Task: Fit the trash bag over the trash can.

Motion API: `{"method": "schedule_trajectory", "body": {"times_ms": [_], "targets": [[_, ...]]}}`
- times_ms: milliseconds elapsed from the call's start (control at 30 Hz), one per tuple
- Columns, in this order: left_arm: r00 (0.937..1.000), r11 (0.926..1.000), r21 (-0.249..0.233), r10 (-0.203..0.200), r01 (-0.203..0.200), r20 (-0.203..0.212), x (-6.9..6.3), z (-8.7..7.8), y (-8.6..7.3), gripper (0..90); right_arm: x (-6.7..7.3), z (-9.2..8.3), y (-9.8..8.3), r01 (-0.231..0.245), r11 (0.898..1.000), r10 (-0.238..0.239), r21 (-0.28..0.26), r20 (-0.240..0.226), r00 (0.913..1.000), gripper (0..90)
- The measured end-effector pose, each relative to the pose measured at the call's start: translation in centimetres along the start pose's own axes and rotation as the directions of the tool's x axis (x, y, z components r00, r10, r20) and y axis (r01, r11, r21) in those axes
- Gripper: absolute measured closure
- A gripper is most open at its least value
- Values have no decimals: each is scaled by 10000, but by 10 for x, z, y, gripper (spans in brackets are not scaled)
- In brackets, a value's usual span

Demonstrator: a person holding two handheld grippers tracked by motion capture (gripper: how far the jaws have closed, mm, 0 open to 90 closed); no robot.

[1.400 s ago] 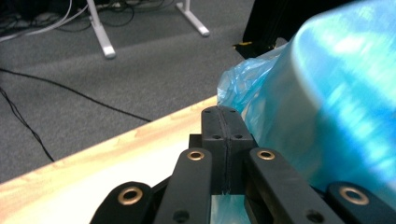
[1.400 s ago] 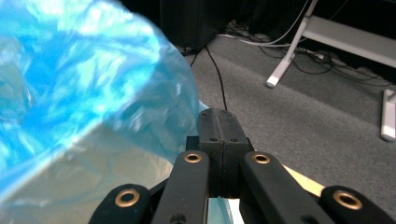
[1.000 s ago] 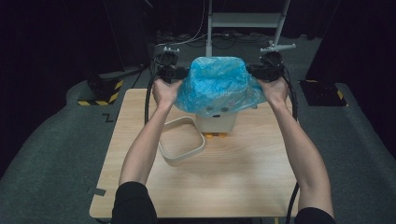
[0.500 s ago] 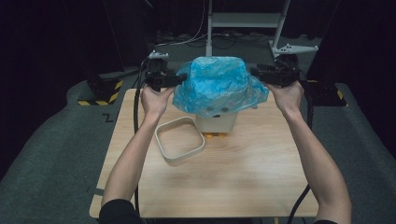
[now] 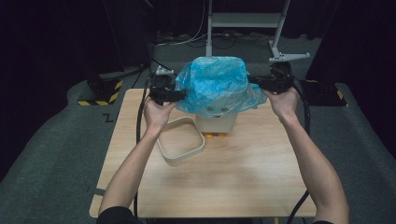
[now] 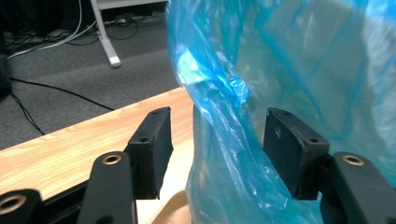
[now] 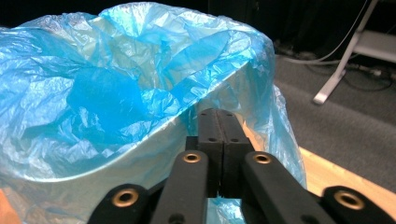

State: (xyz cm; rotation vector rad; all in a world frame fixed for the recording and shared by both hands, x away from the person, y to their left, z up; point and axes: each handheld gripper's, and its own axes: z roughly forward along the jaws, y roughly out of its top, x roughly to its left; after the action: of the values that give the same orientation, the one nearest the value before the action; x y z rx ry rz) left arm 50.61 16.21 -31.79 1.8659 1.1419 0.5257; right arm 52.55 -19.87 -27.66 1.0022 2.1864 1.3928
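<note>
At lower centre, bare table [image 5: 224, 182] lies open before the beige frame [image 5: 181, 140]. Mid-frame, the blue bag [image 5: 217, 88] drapes the white bin [image 5: 217, 123]. Left gripper [image 5: 180, 95] gapes, bag film between its jaws; right gripper [image 5: 254, 81] has just closed, jaws together at the bag's rim.

Blue plastic bag draped over a small white bin

The thin, crinkled, translucent blue bag [image 5: 215, 86] covers the top and upper sides of the white bin [image 5: 216, 122]; its loose edges hang partway down the bin's walls, flaring out at both sides, and the bin's lower part stays bare. The bin stands upright.
</note>
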Motion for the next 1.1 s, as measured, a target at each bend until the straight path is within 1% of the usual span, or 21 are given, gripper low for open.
{"method": "schedule_trajectory", "body": {"times_ms": [67, 100, 133, 167, 233, 300, 333, 367, 400, 433, 467, 500, 533, 567, 600, 667, 767, 833, 900, 1000, 1100], "targets": [[9998, 9997, 177, 147, -145, -120, -3, 7, -3, 421, 1, 3, -4, 97, 9999, -98, 116, 43, 9999, 900], [9997, 9996, 240, 182, -179, -165, -4, 10, -3, 420, 1, 6, -7, 206, 9993, -210, 314, 120, 9997, 900], [9996, 9994, 308, 180, -174, -206, -4, 14, -5, 420, 1, 6, -7, 206, 9993, -210, 314, 120, 9997, 900], [9996, 9991, 405, 163, -153, -235, -4, 19, -7, 419, -1, 7, -9, 186, 9987, -195, 478, 180, 9996, 900], [9995, 9989, 458, 118, -105, -300, -3, 21, -9, 419, -1, 7, -10, 156, 9987, -166, 477, 198, 9997, 900], [9997, 9990, 439, -39, 50, -249, 0, 22, -11, 413, 0, 0, -7, 157, 9996, -164, 227, 283, 9995, 892], [9996, 9990, 440, -56, 68, -269, 0, 21, -12, 412, 3, -6, -5, 187, 9998, -184, -90, 334, 9993, 854], [9995, 9991, 419, -101, 113, -302, 1, 20, -12, 403, 10, -17, 2, 278, 9977, -254, -622, 403, 9989, 815], [9996, 9990, 424, -102, 114, -268, 2, 18, -12, 403, 10, -17, 2, 278, 9977, -254, -622, 403, 9989, 815], [9996, 9992, 385, -77, 87, -264, 2, 16, -12, 399, 20, -25, 9, 539, 9937, -506, -983, 354, 9981, 790], [9996, 9992, 385, -77, 87, -264, 2, 16, -12, 399, 20, -25, 9, 539, 9937, -506, -983, 354, 9981, 790], [9996, 9994, 345, -66, 75, -260, 2, 14, -11, 399, 27, -27, 14, 692, 9919, -665, -1066, 285, 9974, 780], [9997, 9995, 293, -72, 80, -250, 1, 12, -11, 399, 40, -25, 22, 1009, 9891, -1001, -1071, 127, 9949, 762], [9998, 9997, 160, -180, 182, -128, 2, 6, -10, 398, 47, -22, 26, 1200, 9875, -1201, -1027, 53, 9928, 755], [9998, 9997, 160, -180, 182, -128, 2, 6, -10, 393, 47, -22, 26, 1200, 9875, -1201, -1027, 53, 9928, 755], [9997, 9997, 66, -248, 248, -2, 3, 0, -9, 386, 59, -13, 31, 1457, 9857, -1465, -844, -39, 9892, 745], [9997, 9997, -23, -261, 261, 8, 5, -14, -6, 349, 69, 0, 31, 1520, 9869, -1537, -539, -277, 9877, 737], [9992, 9990, -186, -400, 401, 98, 8, -23, -5, 330, 74, 5, 28, 1546, 9870, -1564, -444, -422, 9868, 731], [9980, 9968, -546, -578, 590, 246, 9, -34, -2, 317, 78, 8, 23, 1618, 9861, -1637, -389, -530, 9851, 720], [9963, 9918, -1043, -685, 736, 520, 8, -45, 3, 304, 83, 14, 19, 1685, 9855, -1693, -181, -615, 9836, 701], [9966, 9837, -1682, -548, 644, 609, 3, -60, 15, 298, 88, 22, 19, 1773, 9842, -1770, -17, -690, 9818, 697]]}}
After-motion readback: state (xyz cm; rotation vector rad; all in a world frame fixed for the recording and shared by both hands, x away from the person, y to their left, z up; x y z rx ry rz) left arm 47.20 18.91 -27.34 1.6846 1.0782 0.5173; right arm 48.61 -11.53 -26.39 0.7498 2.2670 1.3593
